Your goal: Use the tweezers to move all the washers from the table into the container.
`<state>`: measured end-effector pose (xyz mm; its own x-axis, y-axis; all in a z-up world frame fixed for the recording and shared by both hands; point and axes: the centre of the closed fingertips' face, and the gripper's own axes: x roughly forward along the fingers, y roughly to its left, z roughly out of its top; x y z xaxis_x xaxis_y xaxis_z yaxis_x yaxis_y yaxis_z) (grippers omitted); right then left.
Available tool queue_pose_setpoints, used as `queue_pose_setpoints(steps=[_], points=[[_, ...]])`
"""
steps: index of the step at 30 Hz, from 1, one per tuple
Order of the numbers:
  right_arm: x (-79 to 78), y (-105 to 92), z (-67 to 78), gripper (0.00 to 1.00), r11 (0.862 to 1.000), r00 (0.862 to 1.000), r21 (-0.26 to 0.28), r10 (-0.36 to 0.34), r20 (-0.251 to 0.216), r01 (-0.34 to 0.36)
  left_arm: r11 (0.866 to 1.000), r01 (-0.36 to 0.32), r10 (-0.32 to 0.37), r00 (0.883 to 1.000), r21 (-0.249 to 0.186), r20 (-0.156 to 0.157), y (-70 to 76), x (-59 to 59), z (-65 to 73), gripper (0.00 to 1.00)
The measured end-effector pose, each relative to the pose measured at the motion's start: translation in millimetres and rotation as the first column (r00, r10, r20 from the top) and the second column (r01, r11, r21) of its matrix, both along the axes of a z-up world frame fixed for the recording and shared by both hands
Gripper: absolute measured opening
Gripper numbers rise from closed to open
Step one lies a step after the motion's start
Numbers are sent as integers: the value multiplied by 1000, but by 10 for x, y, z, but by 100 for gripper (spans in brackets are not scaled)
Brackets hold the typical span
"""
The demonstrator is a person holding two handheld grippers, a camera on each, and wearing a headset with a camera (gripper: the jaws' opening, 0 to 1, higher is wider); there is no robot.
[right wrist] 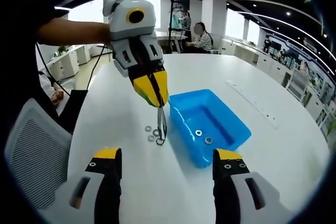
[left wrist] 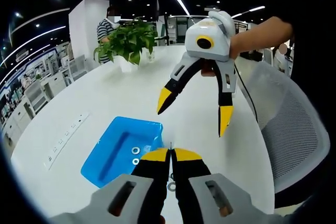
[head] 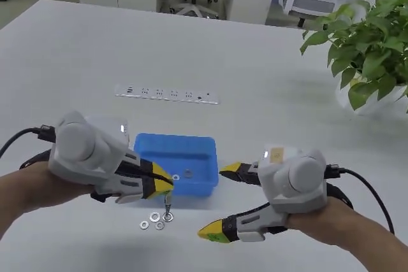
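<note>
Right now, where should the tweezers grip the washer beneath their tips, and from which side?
Pinch the washer across its rim, one tip through the hole, one outside, coming straight down with the tweezers. It lies flat on the table, so its thin edge probably offers no sideways hold.

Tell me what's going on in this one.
A person is working with two handheld grippers. The left gripper is shut on tweezers, whose tips are down at one of four washers on the table beside the container. Two more washers lie in the container. The right gripper hangs open nearby, empty.
</note>
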<state>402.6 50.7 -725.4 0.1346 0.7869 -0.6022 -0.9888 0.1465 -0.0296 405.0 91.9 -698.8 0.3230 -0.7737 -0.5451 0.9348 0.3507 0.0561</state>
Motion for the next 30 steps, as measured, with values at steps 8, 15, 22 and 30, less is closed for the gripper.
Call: queue_pose_setpoints(steps=[8,15,22,30], points=[[-30,104,-13,59,999,999,18,50,4,-50,1000,16,-16,1000,-1,-4,1,-12,0,5],[-32,197,-54,49,995,995,19,95,22,-95,998,56,-56,998,10,5,-10,-31,-2,5],[-20,312,-111,39,992,992,15,125,30,-125,996,82,-82,997,23,4,2,-38,-6,5],[-20,451,-198,30,985,985,-7,170,39,-170,995,92,-92,996,30,-3,34,-33,-13,5]])
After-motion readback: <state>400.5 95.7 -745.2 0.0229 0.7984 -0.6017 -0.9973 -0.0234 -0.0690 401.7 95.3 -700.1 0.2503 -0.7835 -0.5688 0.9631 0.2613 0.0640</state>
